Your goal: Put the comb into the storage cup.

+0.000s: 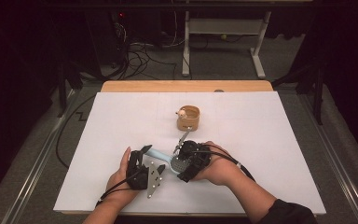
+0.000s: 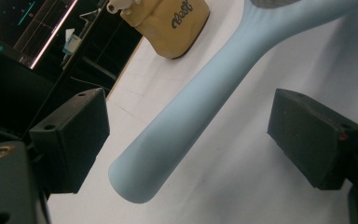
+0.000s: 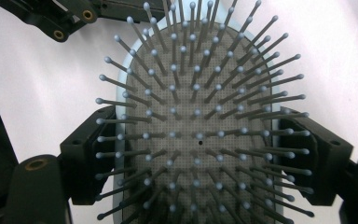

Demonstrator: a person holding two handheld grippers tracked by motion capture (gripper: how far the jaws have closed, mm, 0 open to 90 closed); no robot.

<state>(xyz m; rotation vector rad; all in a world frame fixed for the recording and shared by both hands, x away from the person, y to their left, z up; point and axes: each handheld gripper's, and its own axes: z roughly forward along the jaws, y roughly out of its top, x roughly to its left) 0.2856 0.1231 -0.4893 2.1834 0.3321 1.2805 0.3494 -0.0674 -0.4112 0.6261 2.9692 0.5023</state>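
Note:
A light-blue hairbrush (image 1: 160, 154) lies low over the white sheet, its bristled grey head (image 3: 196, 121) facing up. My right gripper (image 1: 185, 163) is shut on the head, one black jaw pressed against each side (image 3: 207, 158). My left gripper (image 1: 152, 157) is open around the brush's handle (image 2: 191, 107), which runs between the two pads (image 2: 314, 133) with a gap on either side. A tan cup (image 1: 188, 117) with a small white figure on its rim stands just beyond the brush, and shows again in the left gripper view (image 2: 168, 21).
A white sheet (image 1: 270, 154) covers the table, with a wooden edge (image 1: 186, 86) at the back. Beyond it are cables and a desk frame (image 1: 223, 28) on the dark floor. A lit monitor (image 2: 23, 28) shows off the table's side.

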